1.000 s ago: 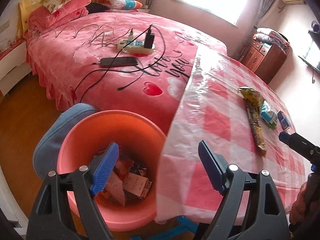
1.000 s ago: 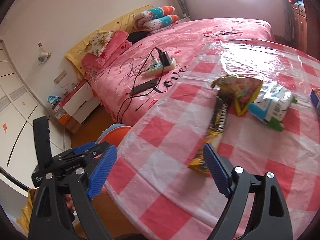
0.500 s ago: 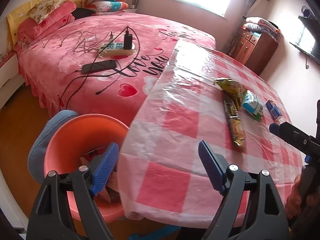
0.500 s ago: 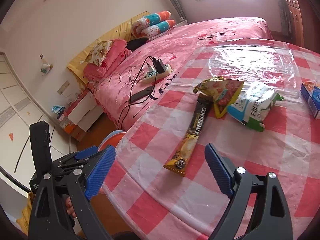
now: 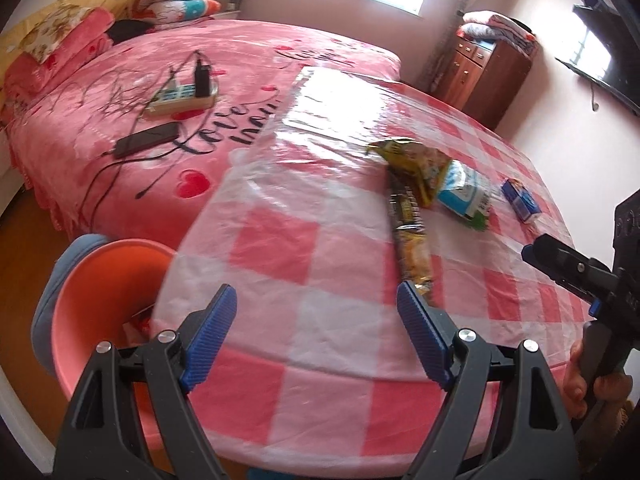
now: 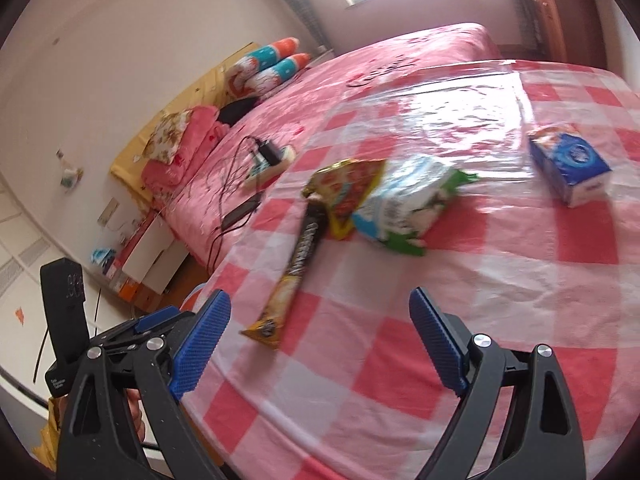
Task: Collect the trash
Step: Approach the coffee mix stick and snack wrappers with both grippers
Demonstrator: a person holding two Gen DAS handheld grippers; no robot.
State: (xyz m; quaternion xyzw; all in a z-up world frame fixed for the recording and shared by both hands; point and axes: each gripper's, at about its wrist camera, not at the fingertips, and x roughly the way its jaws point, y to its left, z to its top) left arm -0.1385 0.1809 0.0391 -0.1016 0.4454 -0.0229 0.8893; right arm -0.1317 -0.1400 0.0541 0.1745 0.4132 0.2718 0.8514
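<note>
From the left wrist camera, the left gripper (image 5: 316, 336) is hovering over the near edge of the table (image 5: 304, 280), which is wearing a pink-and-white checked cloth under clear plastic. Its blue-padded jaws are standing wide apart with nothing between them. Beyond the right fingertip a long coffee sachet (image 5: 410, 236) is lying flat, dark at its far end and golden at its near end. A crumpled yellow snack bag (image 5: 412, 162) is overlapping the sachet's far end, and a white-and-blue wrapper (image 5: 464, 196) with a green edge is lying just beside it. A small blue box (image 5: 520, 200) is sitting a little apart to the right. Below the table's left edge an orange bin (image 5: 100, 300) is standing on the floor, some scraps showing inside. The right gripper (image 5: 560, 268) is reaching in from the right border.

From the right wrist camera, the right gripper (image 6: 320, 344) is hanging over the table (image 6: 500, 280) with its jaws spread wide and empty. The sachet (image 6: 294, 272) is lying just ahead of the left fingertip, slanting away. The snack bag (image 6: 348, 192), the wrapper (image 6: 404, 204) and the blue box (image 6: 568, 164) are lying farther off.
</note>
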